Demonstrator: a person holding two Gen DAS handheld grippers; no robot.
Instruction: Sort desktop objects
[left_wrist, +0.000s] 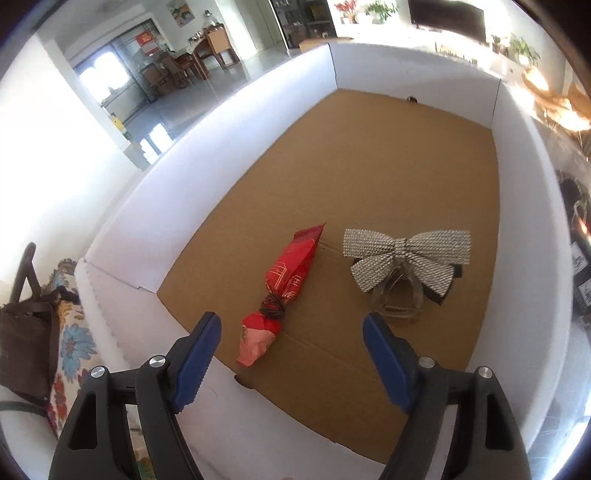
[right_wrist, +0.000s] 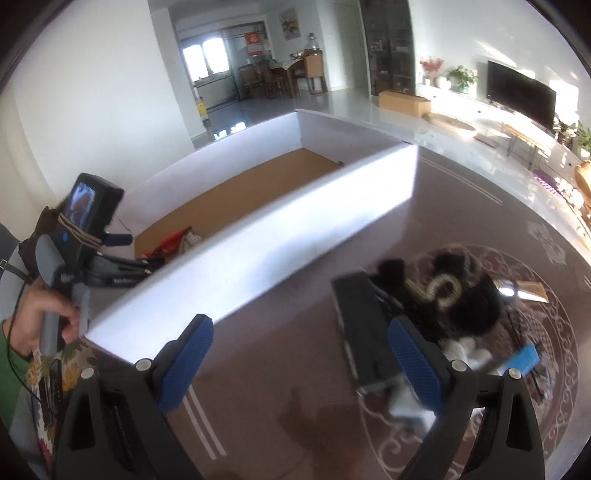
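In the left wrist view a red snack packet (left_wrist: 284, 291), tied at its middle with a dark band, lies on the brown floor of a white-walled box (left_wrist: 221, 162). A silver glittery bow hair clip (left_wrist: 406, 262) lies to its right. My left gripper (left_wrist: 291, 325) hangs open just above the packet's near end, nothing between its blue pads. In the right wrist view my right gripper (right_wrist: 299, 332) stands open over the dark patterned table (right_wrist: 295, 376), outside the box (right_wrist: 258, 236). A blurred heap sits to its right: a black fluffy item with a gold number (right_wrist: 454, 291), a black flat case (right_wrist: 358, 332), a small blue piece (right_wrist: 524, 356).
A hand (right_wrist: 40, 314) holds the left gripper's handle at the left of the right wrist view, over the box's near corner. A flowered cloth (left_wrist: 70, 350) and a dark bag (left_wrist: 26, 339) lie left of the box. Beyond are a glossy floor, a television and a dining table.
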